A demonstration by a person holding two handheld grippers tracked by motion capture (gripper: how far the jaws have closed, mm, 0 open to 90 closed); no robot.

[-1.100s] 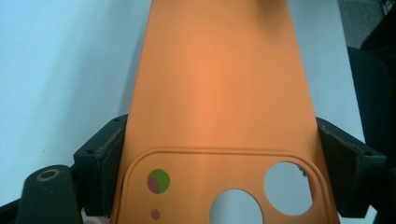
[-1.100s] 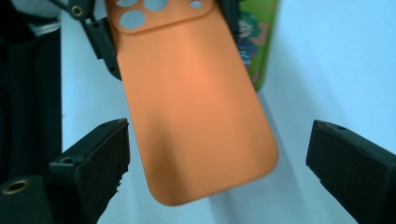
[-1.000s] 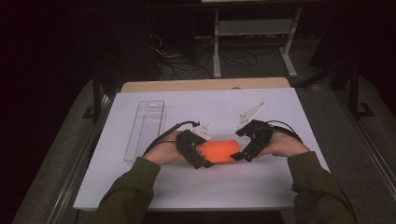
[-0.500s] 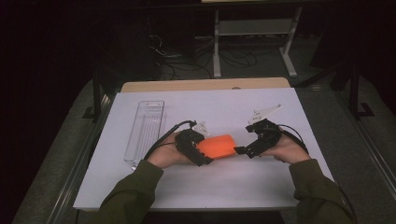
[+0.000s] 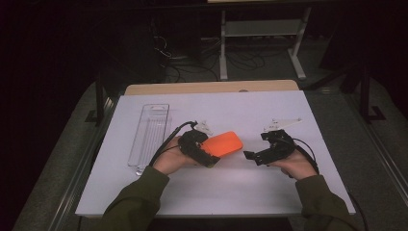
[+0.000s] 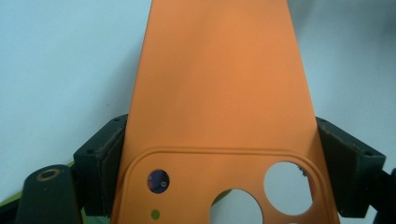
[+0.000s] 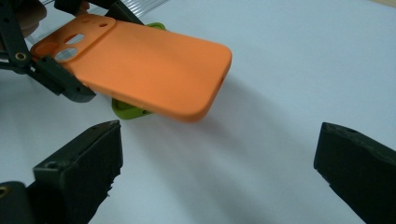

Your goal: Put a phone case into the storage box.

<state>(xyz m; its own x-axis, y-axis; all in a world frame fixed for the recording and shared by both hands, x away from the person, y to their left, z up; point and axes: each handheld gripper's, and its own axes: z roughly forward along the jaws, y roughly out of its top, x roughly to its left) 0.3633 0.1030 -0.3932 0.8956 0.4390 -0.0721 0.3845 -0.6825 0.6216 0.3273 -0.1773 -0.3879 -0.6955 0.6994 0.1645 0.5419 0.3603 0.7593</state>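
The left gripper (image 5: pixel 208 153) holds the orange phone case (image 5: pixel 222 143) by its camera-hole end, one jaw pressing on each long edge (the left gripper view shows both pads against the case sides). The case reaches out ahead of these jaws, above the white table (image 5: pixel 250 187). The right gripper (image 5: pixel 250 155) has its jaws wide apart with nothing between them; the free end of the case lies just in front of it, not touching.
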